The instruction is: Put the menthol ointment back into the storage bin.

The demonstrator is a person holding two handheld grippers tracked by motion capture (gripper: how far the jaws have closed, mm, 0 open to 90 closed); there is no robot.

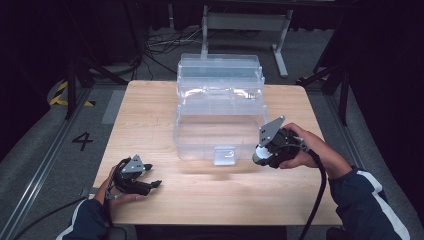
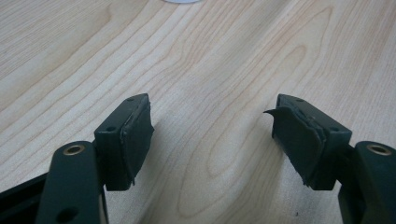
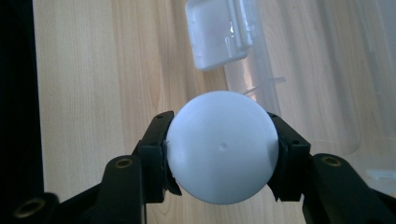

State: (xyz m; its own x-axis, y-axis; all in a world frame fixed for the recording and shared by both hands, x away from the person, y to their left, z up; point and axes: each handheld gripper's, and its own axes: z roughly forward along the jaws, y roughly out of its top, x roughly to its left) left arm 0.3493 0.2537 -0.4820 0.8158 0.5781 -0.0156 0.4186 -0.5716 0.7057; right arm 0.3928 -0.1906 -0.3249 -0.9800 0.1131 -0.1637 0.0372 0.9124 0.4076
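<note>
— So, biggest first: what did the high view give you?

— Mostly the wooden counter (image 1: 150, 115), filling the middle of the frame. On it, from the upper centre down to the middle, sat a clear plastic box (image 1: 220, 125) with its lid thrown back toward the top of the frame and a small white latch (image 1: 224, 155) on its near wall.

— Anything in the box?

— Nothing that I could make out through the plastic; the tub looked bare.

— And the hands?

— Two dark sleeves came in from the bottom corners. The left claw (image 1: 156, 183) lay low at the lower left, on or just above the counter, well apart from the box. In the left gripper view its pads (image 2: 135, 140) stood spread with only wood grain between them.

— The right one?

— The right claw (image 1: 259, 154) hung at centre right, just beside the box's near right corner. It was pinching a white ball (image 3: 221, 147); the right gripper view showed both pads pressed against the ball's sides, with the latch and the box's front wall at the top of that frame.

— How far along would you call it?

— I'd judge the pick-up done and the ball lifted clear of the counter. Left to do, as I read it: carry the ball over the rim, let it go inside, and perhaps swing the lid shut afterwards.
</note>
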